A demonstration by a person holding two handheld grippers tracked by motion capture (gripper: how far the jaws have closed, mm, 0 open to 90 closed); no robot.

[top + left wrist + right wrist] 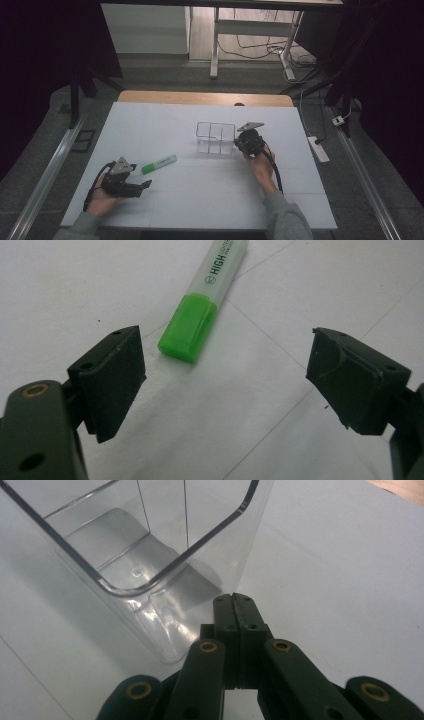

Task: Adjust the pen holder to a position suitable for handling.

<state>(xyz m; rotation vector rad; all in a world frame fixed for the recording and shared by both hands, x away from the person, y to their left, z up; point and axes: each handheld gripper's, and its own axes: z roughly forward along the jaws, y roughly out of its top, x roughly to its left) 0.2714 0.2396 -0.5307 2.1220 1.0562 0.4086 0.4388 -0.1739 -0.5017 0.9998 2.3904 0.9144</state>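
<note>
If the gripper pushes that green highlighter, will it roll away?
Probably not far. The green highlighter looks flat-sided with a squarish cap, so it would likely slide rather than roll. Its smooth plastic may slip on the white table. It seems small, stiff and light, easy for the open left gripper.

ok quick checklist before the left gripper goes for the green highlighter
1. Left gripper open: ok, fingers stand wide apart.
2. Green highlighter lined up: ok, it lies ahead of the gap, nearer the left finger.
3. Highlighter free: ok, flat on the white table, nothing touching it.
4. Cap on: ok, green cap faces the gripper.
5. Right gripper out of the way: ok, shut, empty, beside the clear organizer.
6. Organizer compartments empty: ok where visible.
</note>
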